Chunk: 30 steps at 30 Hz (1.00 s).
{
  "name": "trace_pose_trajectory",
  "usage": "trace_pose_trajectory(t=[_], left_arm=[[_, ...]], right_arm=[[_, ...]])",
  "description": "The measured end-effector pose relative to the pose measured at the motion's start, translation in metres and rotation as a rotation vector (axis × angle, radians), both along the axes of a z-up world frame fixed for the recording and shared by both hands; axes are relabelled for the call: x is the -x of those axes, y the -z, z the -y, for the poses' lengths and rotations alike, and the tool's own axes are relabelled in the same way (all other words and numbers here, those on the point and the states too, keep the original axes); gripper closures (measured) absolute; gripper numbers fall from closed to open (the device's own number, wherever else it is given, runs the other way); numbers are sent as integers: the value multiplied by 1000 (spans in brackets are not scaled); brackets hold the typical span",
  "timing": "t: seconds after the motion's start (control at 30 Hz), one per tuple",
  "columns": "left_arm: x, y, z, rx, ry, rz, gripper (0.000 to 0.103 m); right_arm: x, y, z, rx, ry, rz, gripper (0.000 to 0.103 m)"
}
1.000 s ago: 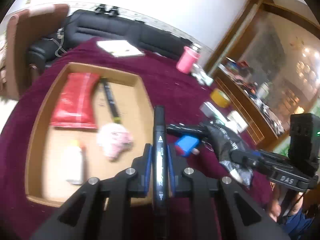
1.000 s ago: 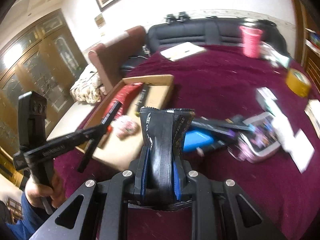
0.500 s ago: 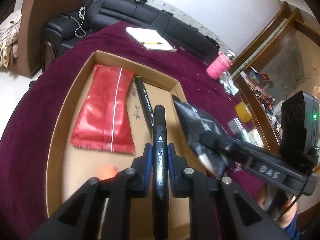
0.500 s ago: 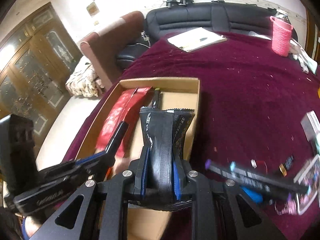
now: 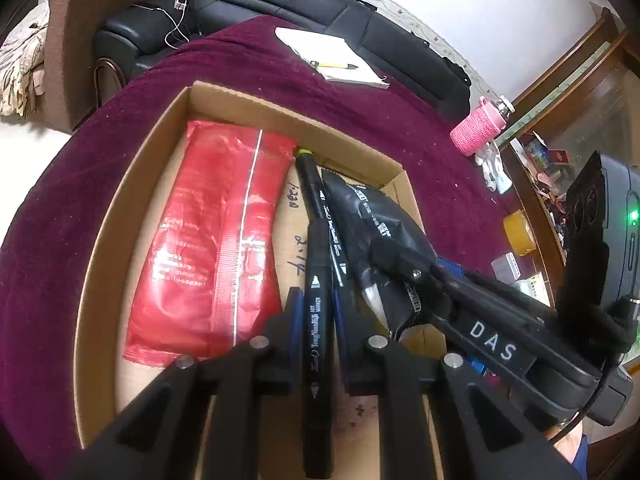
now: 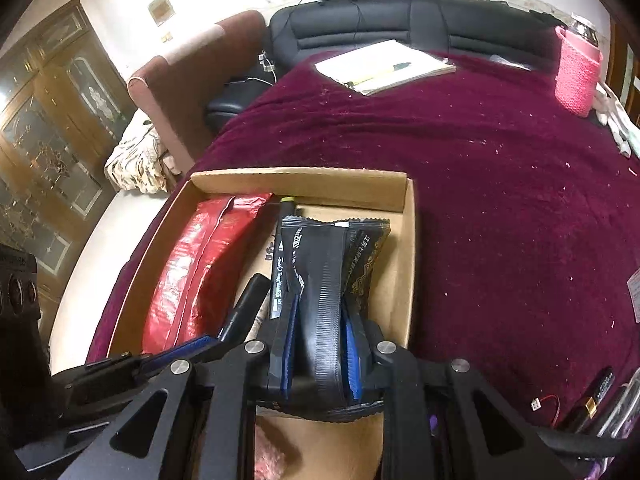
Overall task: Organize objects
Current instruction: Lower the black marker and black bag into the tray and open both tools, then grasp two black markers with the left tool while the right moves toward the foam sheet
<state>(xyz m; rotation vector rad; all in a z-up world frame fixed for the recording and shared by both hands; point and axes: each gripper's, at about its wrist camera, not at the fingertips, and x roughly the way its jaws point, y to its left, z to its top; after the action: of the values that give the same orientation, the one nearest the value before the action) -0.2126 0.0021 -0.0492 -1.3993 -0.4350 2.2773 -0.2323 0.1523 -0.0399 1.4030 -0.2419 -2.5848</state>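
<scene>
My left gripper (image 5: 316,300) is shut on a black marker (image 5: 318,320) and holds it low inside the cardboard box (image 5: 132,184). A second black marker (image 5: 314,188) with a yellow tip lies in the box just ahead. A red packet (image 5: 216,240) lies flat at the box's left. My right gripper (image 6: 320,312) is shut on a black snack packet (image 6: 324,264) and holds it in the box's right half, beside the markers. The right gripper and its packet (image 5: 372,220) show in the left wrist view. The left gripper's fingers (image 6: 248,300) show in the right wrist view.
The box sits on a dark red tablecloth (image 6: 500,184). A notepad with a pen (image 6: 384,66) and a pink-sleeved bottle (image 6: 576,72) stand at the far side. A roll of yellow tape (image 5: 518,232) and small items lie right. A pink fluffy thing (image 6: 272,456) lies in the box's near end.
Both grippers have moved from the table's right side over into the box and gone lower. The marker and black packet now sit side by side near the second marker.
</scene>
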Motion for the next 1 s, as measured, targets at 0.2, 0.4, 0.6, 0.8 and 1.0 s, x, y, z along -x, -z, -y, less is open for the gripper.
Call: trace_pose_trajectory(t=[0.2, 0.4, 0.6, 0.8, 1.0], left_arm=[[-1, 0, 2, -4, 0, 4, 80], [-14, -8, 3, -20, 10, 0, 56], [-36, -24, -1, -43, 41, -44, 53], [-56, -36, -26, -47, 130, -76, 49], [-62, -38, -80, 4, 263, -84, 41]], right_arm=[[2, 3, 1, 13, -3, 14, 78], [-16, -5, -12, 97, 7, 17, 77], [-63, -26, -30, 148, -4, -51, 73], [-111, -41, -66, 240, -20, -81, 73], [-178, -58, -142, 255, 63, -181, 70]])
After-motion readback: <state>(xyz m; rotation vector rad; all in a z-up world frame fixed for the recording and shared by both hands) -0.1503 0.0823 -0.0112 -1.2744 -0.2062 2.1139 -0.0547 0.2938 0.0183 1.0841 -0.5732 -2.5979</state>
